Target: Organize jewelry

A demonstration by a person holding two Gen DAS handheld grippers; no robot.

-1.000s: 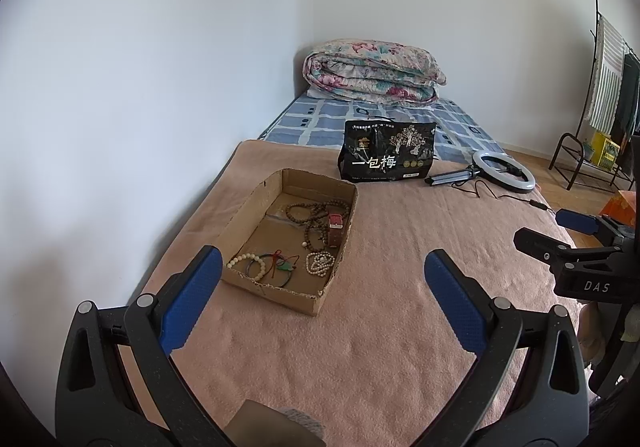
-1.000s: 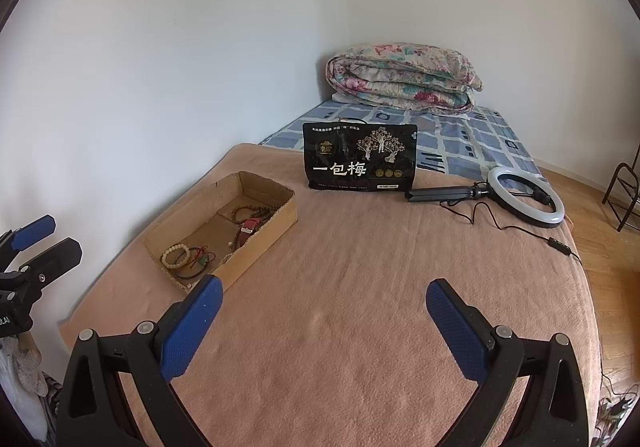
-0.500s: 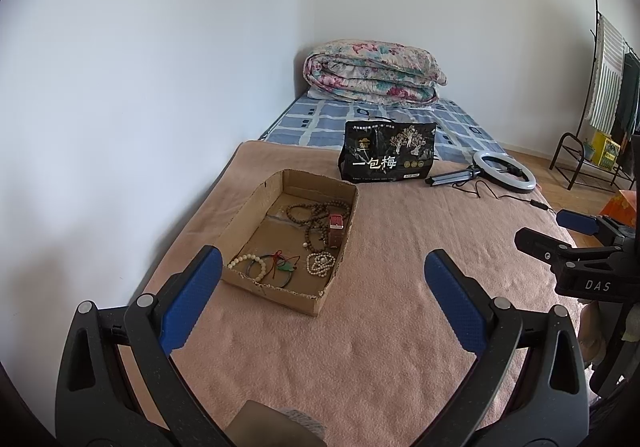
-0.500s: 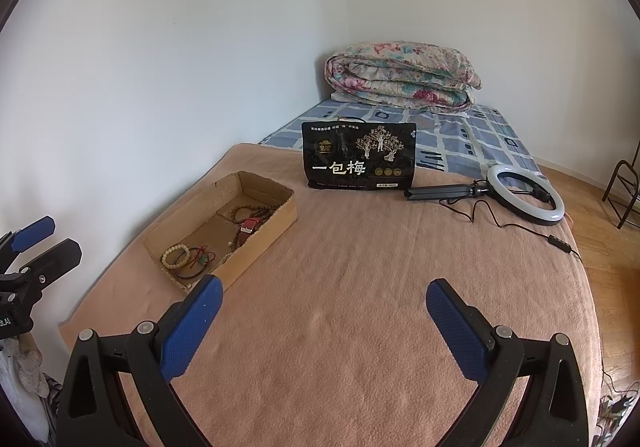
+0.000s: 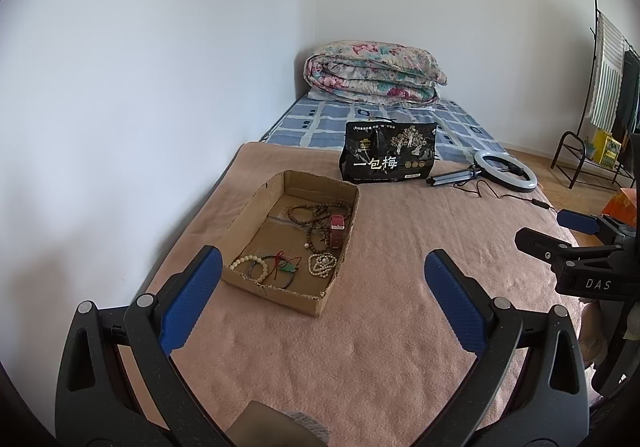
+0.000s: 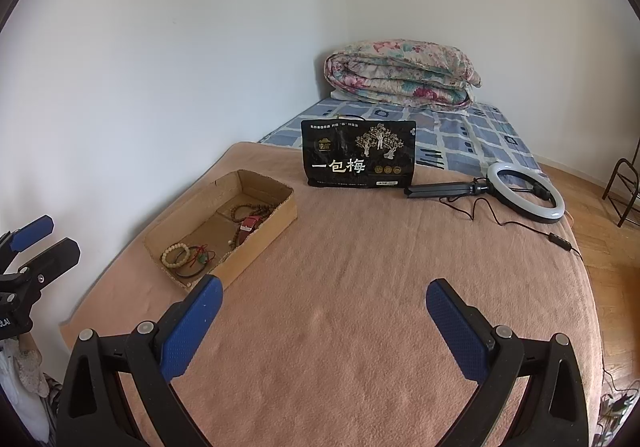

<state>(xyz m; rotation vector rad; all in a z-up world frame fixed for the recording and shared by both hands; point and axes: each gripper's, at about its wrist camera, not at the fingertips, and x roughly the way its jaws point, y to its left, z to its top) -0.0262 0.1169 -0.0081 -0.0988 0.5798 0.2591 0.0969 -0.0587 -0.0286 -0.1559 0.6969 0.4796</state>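
Note:
A shallow cardboard box (image 5: pixel 244 223) lies on the pink blanket, also in the right wrist view (image 6: pixel 276 223). It holds brown bead strings (image 5: pixel 316 215), a red watch strap (image 5: pixel 337 223), a white bead bracelet (image 5: pixel 250 263), a red-and-green cord bracelet (image 5: pixel 286 266) and a pale bead cluster (image 5: pixel 322 263). My left gripper (image 5: pixel 322 303) is open and empty, just short of the box's near edge. My right gripper (image 6: pixel 324 327) is open and empty over bare blanket, right of the box.
A black printed bag (image 5: pixel 386 158) stands behind the box. A ring light (image 5: pixel 506 167) with cable lies to its right. A folded floral quilt (image 5: pixel 374 73) sits at the far end. A white wall runs along the left. A clothes rack (image 5: pixel 604 99) stands at the right.

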